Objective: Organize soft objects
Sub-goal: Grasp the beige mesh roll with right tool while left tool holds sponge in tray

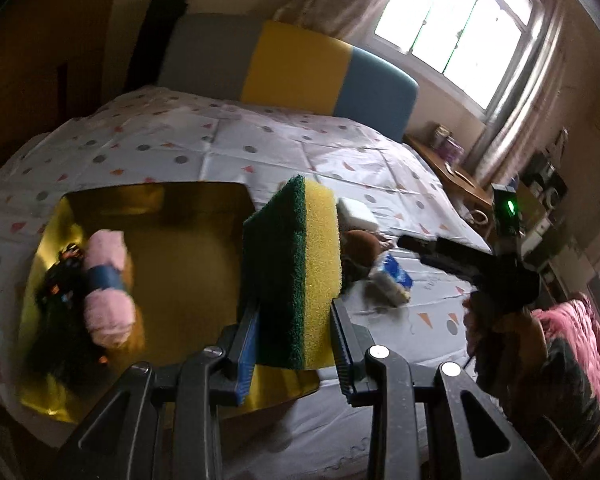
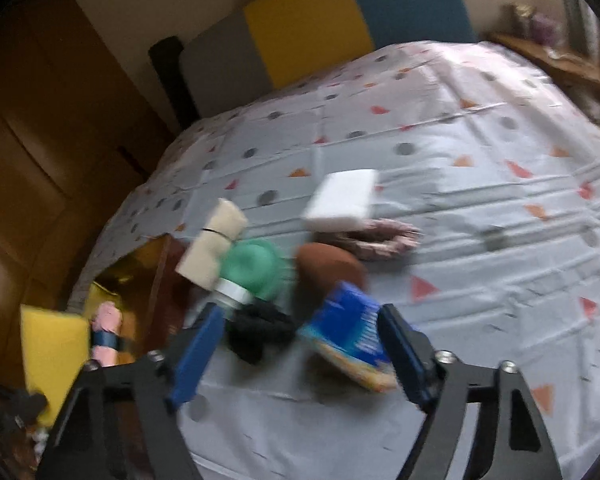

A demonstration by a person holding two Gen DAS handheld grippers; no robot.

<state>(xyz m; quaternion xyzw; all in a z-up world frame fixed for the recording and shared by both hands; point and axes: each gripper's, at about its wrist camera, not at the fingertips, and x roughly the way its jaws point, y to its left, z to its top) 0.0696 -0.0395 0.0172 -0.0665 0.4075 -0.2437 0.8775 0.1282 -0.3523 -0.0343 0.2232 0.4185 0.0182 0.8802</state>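
Observation:
My left gripper (image 1: 296, 320) is shut on a yellow sponge with a green scouring side (image 1: 296, 248), held upright over the right edge of a gold box (image 1: 188, 272). In the box lie a pink yarn skein with a blue band (image 1: 106, 284) and a dark patterned item (image 1: 60, 280). My right gripper (image 2: 302, 316) stands open over a blue tissue pack (image 2: 348, 328); only the right finger is near the pack. Beside the pack lie a black cloth (image 2: 260, 332), a green round item (image 2: 256, 268), a beige roll (image 2: 214, 244), a brown oval (image 2: 328, 268), a white foam block (image 2: 340, 200) and a pink scrunchie (image 2: 384, 236).
Everything rests on a bed under a white cloth with dots and triangles (image 2: 460, 160). A grey, yellow and blue headboard (image 1: 300, 64) stands at the far end. A wooden nightstand (image 1: 452, 172) is by the window, and a pink blanket (image 1: 572, 340) lies at the right.

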